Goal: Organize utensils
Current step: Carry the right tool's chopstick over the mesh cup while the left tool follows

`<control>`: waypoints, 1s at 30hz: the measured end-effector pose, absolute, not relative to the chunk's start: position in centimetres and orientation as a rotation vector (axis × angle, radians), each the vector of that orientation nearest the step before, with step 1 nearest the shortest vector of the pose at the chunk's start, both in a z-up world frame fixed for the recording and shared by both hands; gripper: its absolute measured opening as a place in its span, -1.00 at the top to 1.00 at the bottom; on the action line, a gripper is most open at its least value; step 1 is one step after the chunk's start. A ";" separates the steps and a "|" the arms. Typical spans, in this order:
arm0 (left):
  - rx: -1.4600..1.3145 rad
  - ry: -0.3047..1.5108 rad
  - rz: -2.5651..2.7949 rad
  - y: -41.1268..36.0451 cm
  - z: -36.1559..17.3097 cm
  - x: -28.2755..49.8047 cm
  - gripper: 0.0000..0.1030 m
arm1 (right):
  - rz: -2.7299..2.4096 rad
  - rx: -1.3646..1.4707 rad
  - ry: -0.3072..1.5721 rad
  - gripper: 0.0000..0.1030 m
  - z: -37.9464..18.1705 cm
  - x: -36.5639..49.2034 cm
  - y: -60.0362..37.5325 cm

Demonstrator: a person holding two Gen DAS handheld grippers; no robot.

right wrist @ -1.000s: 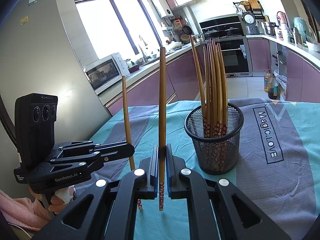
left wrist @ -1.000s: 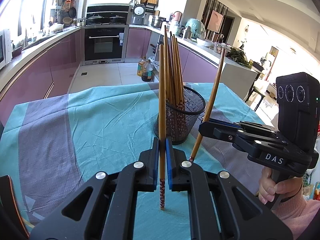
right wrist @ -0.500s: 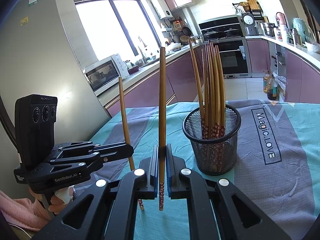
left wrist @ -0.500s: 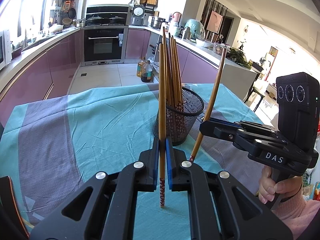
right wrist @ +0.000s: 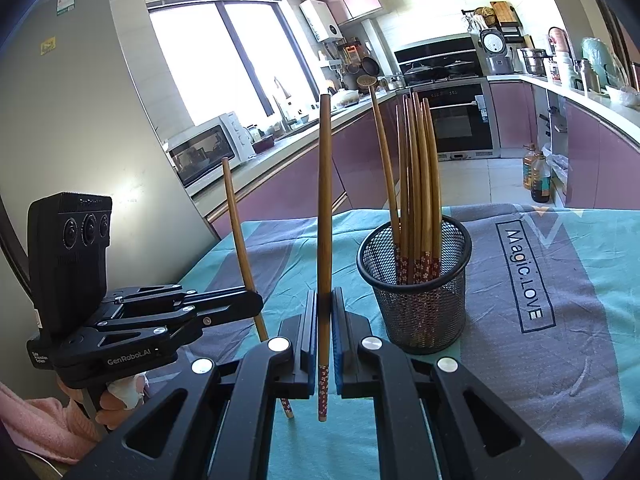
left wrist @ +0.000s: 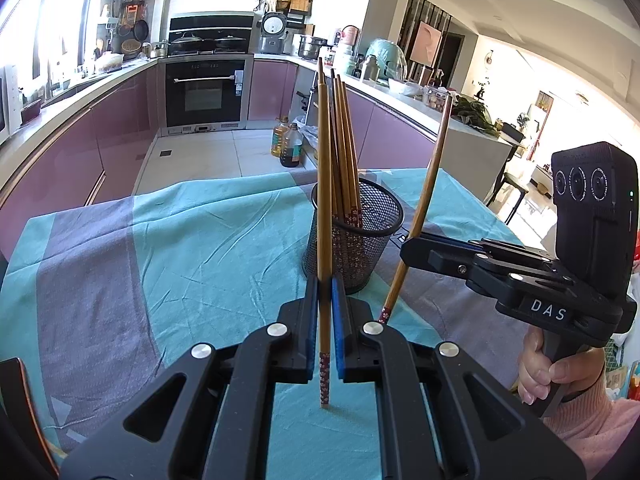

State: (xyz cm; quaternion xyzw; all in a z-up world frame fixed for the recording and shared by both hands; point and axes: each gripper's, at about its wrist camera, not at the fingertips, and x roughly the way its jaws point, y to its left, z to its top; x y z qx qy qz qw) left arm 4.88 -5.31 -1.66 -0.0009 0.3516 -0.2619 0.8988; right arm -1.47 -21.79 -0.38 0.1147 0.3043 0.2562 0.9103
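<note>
The left gripper (left wrist: 324,332) clamps one upright chopstick (left wrist: 324,208); the right gripper (right wrist: 325,338) clamps another (right wrist: 325,216). The mesh holder (right wrist: 416,284) of chopsticks stands mid-table on the cloth (right wrist: 580,360).

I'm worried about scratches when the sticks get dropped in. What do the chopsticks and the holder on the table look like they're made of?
Chopsticks: likely bamboo or wood, smooth brown shafts with a dark red flowered band at one end, probably lacquer or print. Holder: looks like black metal wire mesh with a solid rim, matte; you can see through its wall. Wood against mesh seems unlikely to scratch much.
</note>
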 end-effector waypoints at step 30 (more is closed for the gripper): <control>0.003 0.721 -0.551 -5.4 -1.4 5.1 0.85 | 0.511 0.236 0.614 0.89 -0.2 -1.5 -22.1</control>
